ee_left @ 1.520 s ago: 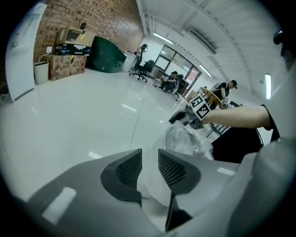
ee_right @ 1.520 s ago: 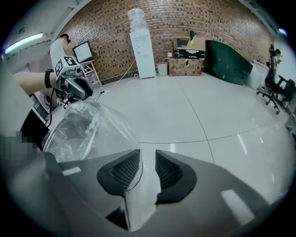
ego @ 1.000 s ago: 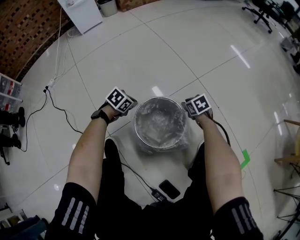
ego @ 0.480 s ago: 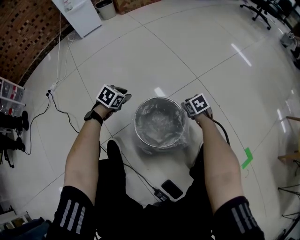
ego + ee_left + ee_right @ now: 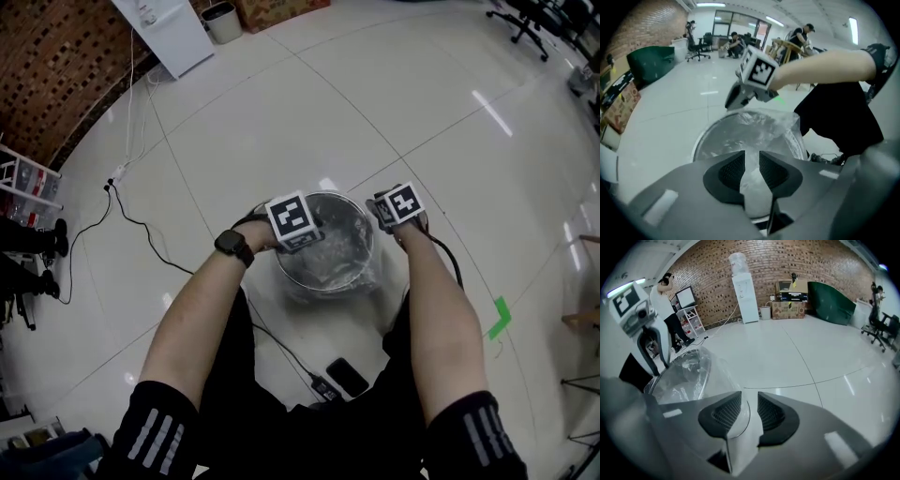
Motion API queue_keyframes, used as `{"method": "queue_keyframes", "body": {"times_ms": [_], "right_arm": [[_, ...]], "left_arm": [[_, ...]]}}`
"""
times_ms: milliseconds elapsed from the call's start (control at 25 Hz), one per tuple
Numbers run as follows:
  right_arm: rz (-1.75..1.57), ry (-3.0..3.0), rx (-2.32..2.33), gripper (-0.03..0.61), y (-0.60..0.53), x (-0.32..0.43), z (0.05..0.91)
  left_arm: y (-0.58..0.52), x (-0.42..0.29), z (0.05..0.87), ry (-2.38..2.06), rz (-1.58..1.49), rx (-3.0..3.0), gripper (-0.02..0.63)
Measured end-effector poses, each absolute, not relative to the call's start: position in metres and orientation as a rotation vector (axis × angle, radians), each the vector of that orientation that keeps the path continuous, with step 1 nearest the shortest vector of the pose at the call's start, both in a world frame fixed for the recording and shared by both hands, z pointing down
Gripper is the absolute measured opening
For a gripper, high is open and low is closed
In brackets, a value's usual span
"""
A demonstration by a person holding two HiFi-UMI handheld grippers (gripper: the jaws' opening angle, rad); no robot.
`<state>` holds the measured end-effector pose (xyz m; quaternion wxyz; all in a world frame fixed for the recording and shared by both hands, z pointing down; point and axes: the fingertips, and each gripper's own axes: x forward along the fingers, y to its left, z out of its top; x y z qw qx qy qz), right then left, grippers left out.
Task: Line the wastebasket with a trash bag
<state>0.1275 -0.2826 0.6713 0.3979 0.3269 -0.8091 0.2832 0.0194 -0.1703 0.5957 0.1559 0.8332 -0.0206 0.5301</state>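
Left gripper (image 5: 752,168) now sits over the near-left part of the wastebasket (image 5: 699,143) rim. Half a sec ago it was out to the left, clear of the rim, and a sec ago right at the left rim. Jaws are closing but not yet together, w/ clear trash bag (image 5: 339,251) plastic in the gap btwn them.

Right gripper (image 5: 749,411) hasn't moved: same spot on the right rim, jaws clamped on the trash bag edge where it folds over the rim.

Bag lies inside the wastebasket, crumpled vs. the walls, and spills down the outside on the right and near sides. Wastebasket stands upright on the glossy tile floor (image 5: 375,112) btwn the person's forearms, same place as before.

Black watch (image 5: 233,246) on the left wrist. Nearer the person, a dark phone (image 5: 348,377) lies on the floor w/ a black cable (image 5: 281,345) running to it. Green tape mark (image 5: 498,318) off to the right. Far back: white water dispenser (image 5: 742,291) by the brick wall (image 5: 787,263).
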Motion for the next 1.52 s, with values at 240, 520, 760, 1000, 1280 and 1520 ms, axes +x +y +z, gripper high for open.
{"method": "queue_keyframes", "body": {"times_ms": [240,520,760,1000,1280,1520], "right_arm": [[0.721,-2.081,0.837,0.122,-0.283,0.135,0.667],[0.728,-2.102,0.863,0.123,-0.284,0.137,0.66],[0.706,-2.066,0.867,0.123,-0.277,0.151,0.666],[0.716,-2.096,0.924,0.121,-0.286,0.161,0.665],[0.76,-2.107,0.962,0.122,-0.289,0.166,0.658],[0.761,-2.05,0.946,0.173,-0.286,0.169,0.655]], "left_arm": [[-0.144,0.033,0.663,-0.008,1.754,2.23,0.092],[-0.175,0.053,0.717,-0.154,1.851,2.311,0.094],[-0.189,0.059,0.758,-0.246,1.933,2.317,0.115],[-0.197,0.061,0.784,-0.276,1.982,2.301,0.129],[-0.196,0.061,0.777,-0.264,1.951,2.298,0.166],[-0.176,0.07,0.699,-0.183,1.805,2.424,0.166]]}}
